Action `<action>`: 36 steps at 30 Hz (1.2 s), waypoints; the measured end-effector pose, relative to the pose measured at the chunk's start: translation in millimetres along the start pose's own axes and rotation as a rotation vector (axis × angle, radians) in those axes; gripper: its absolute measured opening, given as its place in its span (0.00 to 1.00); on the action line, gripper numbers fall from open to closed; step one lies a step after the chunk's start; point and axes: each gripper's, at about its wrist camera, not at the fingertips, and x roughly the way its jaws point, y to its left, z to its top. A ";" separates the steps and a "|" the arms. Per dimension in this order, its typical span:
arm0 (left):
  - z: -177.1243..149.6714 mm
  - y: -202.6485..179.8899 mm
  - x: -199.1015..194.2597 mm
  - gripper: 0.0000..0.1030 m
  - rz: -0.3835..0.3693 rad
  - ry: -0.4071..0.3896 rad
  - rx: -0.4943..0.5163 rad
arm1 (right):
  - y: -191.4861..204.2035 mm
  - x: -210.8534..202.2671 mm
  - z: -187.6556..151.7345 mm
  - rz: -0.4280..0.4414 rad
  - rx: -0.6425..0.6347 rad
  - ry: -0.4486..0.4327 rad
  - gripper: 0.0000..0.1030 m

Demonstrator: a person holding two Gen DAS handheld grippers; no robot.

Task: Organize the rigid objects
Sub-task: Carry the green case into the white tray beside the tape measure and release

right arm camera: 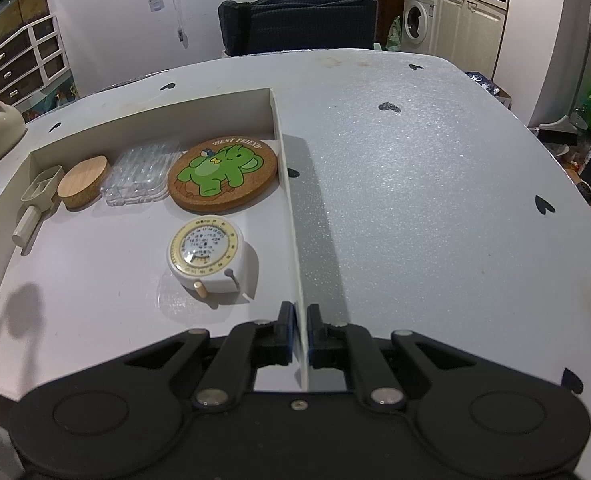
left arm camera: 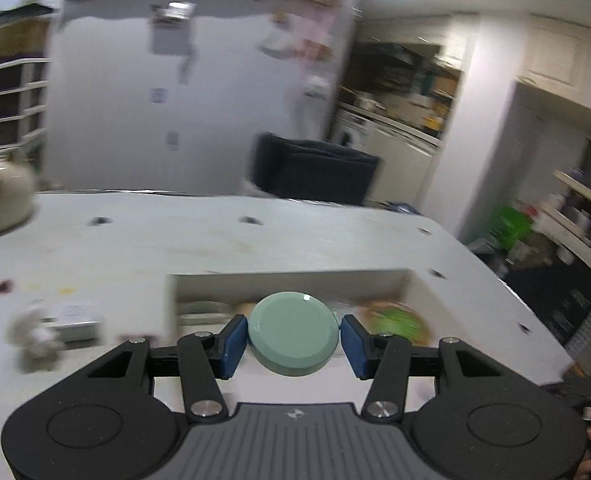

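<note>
Disc (left arm camera: 294, 334), pale green and round, is held between the blue pads of the left gripper (left arm camera: 294, 338), just in front of the near wall of the tray (left arm camera: 287, 280) and above the table (left arm camera: 135, 248). Inside the tray a cork coaster (right arm camera: 222, 174), a wooden lid (right arm camera: 82, 181), a clear case (right arm camera: 141, 178) and a round tape measure (right arm camera: 206, 252) are already laid. The tray's right wall is pinched by the right gripper (right arm camera: 301, 336), its jaws nearly closed on the thin board. The disc would best be carried over the wall, lowered flat onto the bare floor beside the tape measure, and released only once it rests, while the tray is kept steady.
</note>
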 end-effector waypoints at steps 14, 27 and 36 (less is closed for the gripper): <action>-1.9 -74.0 97.2 0.50 -0.117 0.210 0.059 | -1.3 -0.9 0.4 0.004 0.002 -0.003 0.07; -17.4 -65.2 139.3 0.51 -0.093 0.338 0.002 | -1.6 -1.5 -0.2 0.008 0.002 -0.005 0.07; -20.8 -66.7 140.1 0.64 -0.100 0.347 -0.002 | -1.6 -1.6 -0.5 0.008 0.003 -0.005 0.07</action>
